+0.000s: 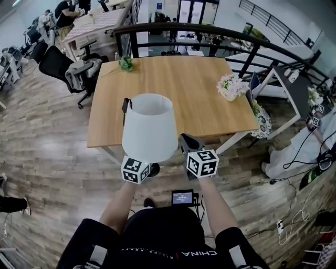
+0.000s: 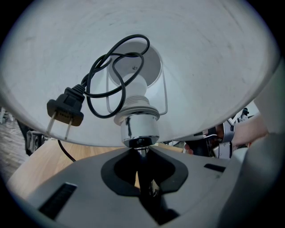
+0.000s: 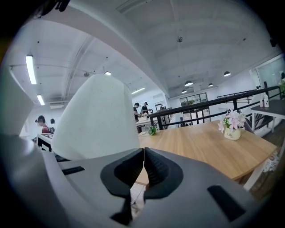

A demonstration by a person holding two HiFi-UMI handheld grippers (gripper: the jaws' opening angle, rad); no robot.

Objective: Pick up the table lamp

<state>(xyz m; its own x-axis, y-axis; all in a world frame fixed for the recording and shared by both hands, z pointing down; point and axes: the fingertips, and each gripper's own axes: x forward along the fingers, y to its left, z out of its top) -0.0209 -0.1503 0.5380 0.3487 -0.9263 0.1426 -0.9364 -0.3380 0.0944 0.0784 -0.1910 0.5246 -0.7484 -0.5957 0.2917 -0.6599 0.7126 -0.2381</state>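
It was an open-plan office. Black swivel office chairs (image 1: pixel 55 63) stood on the wood-plank floor (image 1: pixel 42 136), and people (image 1: pixel 65 13) were at long pale desks (image 1: pixel 97 21) beyond.

Your left gripper (image 1: pixel 143 169) points almost level, its jaws clamped on the thin stem of the table lamp (image 1: pixel 149 126). Your right gripper (image 1: pixel 190 143), just beside it, has its jaws pressed together on nothing. Your bare left forearm (image 1: pixel 118 207) and right forearm (image 1: pixel 215 210) reach forward side by side.

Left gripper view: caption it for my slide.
Left gripper shut on the white-shaded table lamp just below its chrome socket, black plug dangling alongside.
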